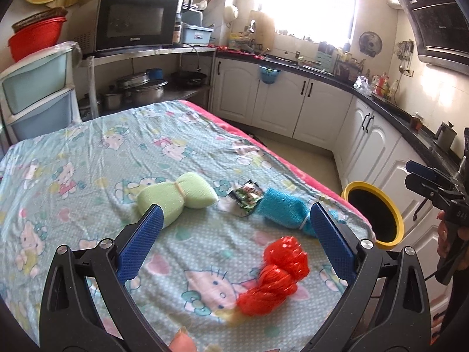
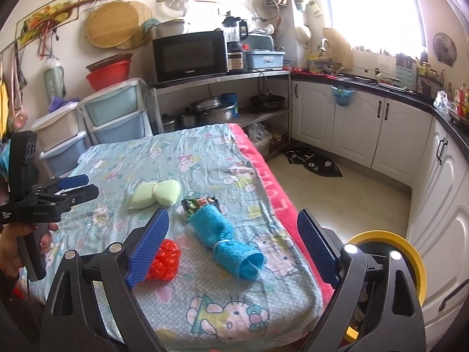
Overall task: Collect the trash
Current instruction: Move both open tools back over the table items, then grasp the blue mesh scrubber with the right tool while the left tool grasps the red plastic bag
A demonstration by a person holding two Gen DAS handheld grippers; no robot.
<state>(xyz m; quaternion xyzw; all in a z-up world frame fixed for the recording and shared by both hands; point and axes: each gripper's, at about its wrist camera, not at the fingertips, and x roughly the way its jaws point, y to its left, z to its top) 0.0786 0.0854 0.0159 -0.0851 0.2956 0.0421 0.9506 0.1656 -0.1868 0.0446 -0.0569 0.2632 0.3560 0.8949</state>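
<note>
On the cartoon-print cloth of the table [image 1: 117, 152] lie a red plastic bag [image 1: 275, 272], a crumpled snack wrapper [image 1: 246, 196], a tied blue towel roll [image 1: 284, 211] and a tied pale green sponge [image 1: 176, 198]. My left gripper [image 1: 236, 214] hovers open above them with nothing between its pads. My right gripper [image 2: 234, 214] is also wide open and empty, over the blue towel roll [image 2: 228, 240], with the red bag [image 2: 165, 259] by its left finger. A yellow-rimmed bin [image 2: 390, 252] stands on the floor at the table's right edge, also seen in the left wrist view [image 1: 378, 214].
White cabinets [image 2: 360, 129] with a dark counter line the right and far walls. A shelf with a microwave [image 2: 190, 55] and pots, and plastic drawers [image 2: 114, 117], stand behind the table. A dark mat [image 2: 316, 164] lies on the floor. A hand [image 2: 11, 249] holds the left gripper's handle.
</note>
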